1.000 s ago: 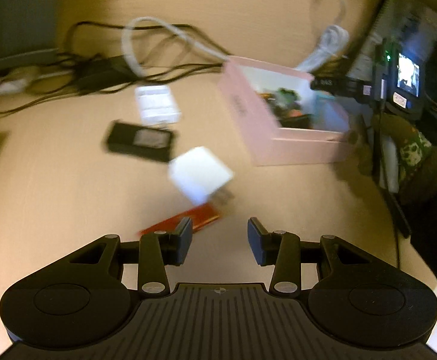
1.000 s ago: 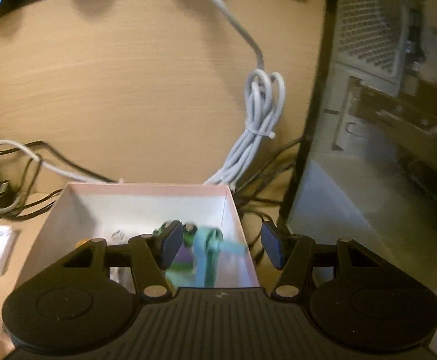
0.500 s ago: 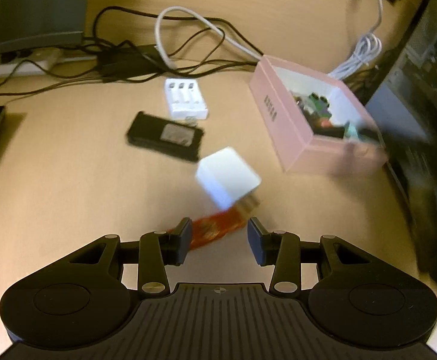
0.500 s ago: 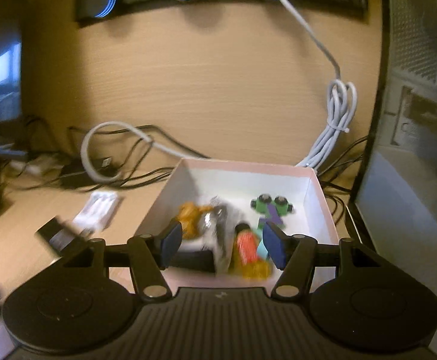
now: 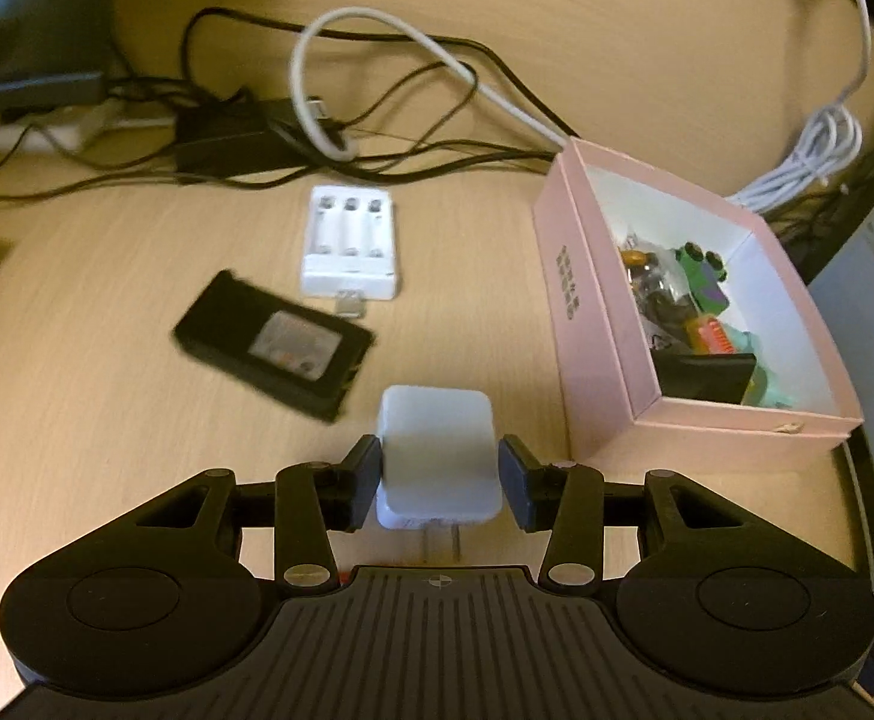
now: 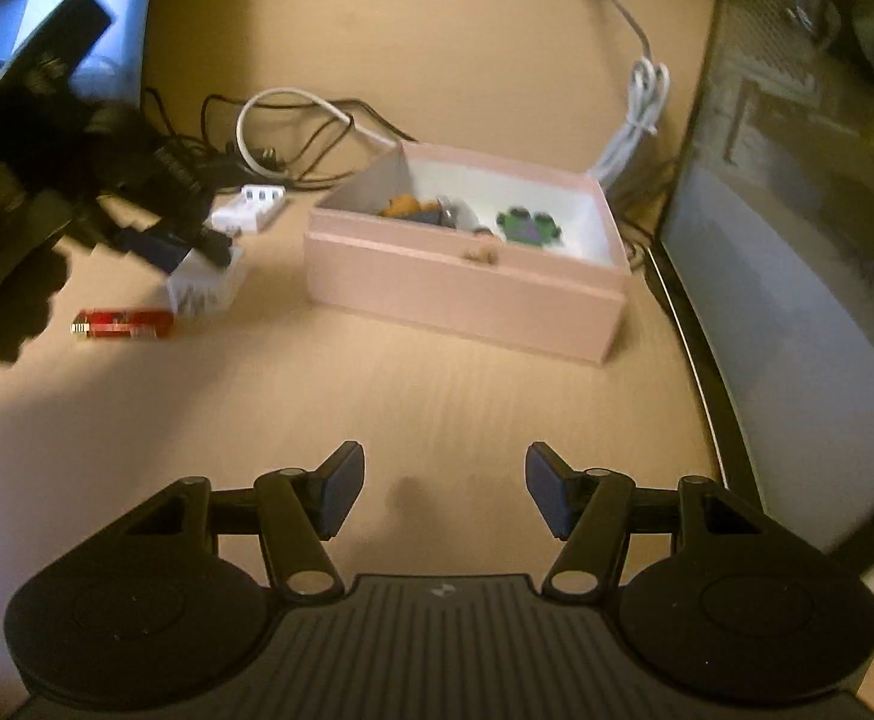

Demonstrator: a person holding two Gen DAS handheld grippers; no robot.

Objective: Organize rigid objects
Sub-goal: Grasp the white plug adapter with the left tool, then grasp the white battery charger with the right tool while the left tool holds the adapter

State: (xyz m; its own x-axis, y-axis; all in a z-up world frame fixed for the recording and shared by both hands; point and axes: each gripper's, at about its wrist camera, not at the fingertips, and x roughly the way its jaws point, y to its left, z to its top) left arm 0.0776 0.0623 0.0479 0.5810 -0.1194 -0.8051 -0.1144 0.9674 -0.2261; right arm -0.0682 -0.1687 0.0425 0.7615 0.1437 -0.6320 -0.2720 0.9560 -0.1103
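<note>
A white plug cube [image 5: 437, 444] lies on the wooden desk between the jaws of my left gripper [image 5: 440, 471]. The jaws are opening, and the pads stand beside the cube's sides without pressing on it. The right wrist view shows the same cube [image 6: 206, 285] under the left gripper [image 6: 194, 252], with a red stick-shaped item [image 6: 122, 324] beside it. The pink box [image 5: 575, 300] to the right holds a green and purple toy [image 5: 704, 279] and other small things. My right gripper [image 6: 443, 486] is open and holds nothing, in front of the pink box [image 6: 461, 294].
A white battery charger [image 5: 350, 243] and a black battery pack [image 5: 272, 345] lie left of the box. Tangled black and white cables [image 5: 377, 114] run along the back. A dark computer case [image 6: 797, 240] stands at the right edge of the desk.
My left gripper moved forward until the white cube sits between its jaws, and the red item slid out of its view. My right gripper drew back from over the box.
</note>
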